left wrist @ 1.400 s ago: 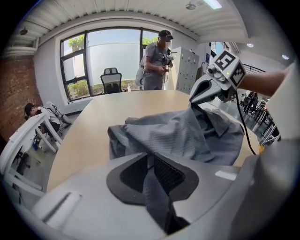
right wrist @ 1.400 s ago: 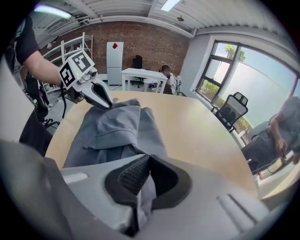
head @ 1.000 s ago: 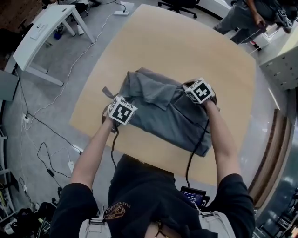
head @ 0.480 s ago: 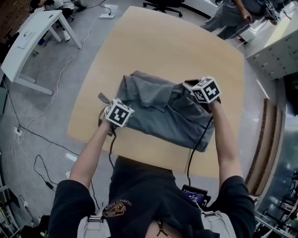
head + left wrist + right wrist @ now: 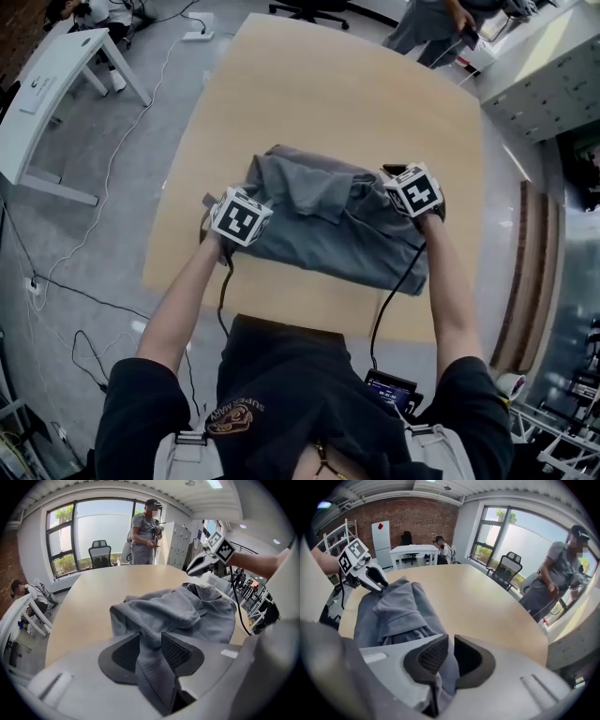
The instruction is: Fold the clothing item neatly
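noting a change at l gripper [image 5: 151, 641]: its jaws have just been opening and now stand wide. a ridge of grey shirt [image 5: 328, 225] still runs between the pads [image 5: 180, 651], draped and not pinched. it leans on one pad, and i can't tell if any pressure is left there. r gripper [image 5: 451, 651] is narrow and clamped on a fold at the shirt's other side.

vs 1 s ago in head view: both grippers are at the same two sides of the shirt. the bundle lies mid-table [image 5: 328, 94], abt the same shape, collar flap [image 5: 323, 192] on top, no new crease visible.

meaning (my read): l side is being let go, either to end a fold or to regrip. r still holds, so this step isn't closed out. shirt looks rumpled with uneven edges, so the task is prob well short of neat.

hard to see:
- head view: the marker cubes [image 5: 241, 216] cover both jaw sets, so jaw state comes from the gripper views only.
- can't tell which part l had, sleeve or side hem.
- lower layers of the shirt are hidden under the top flap.
- the near part of the cloth is cut off behind each gripper's body in its own view.
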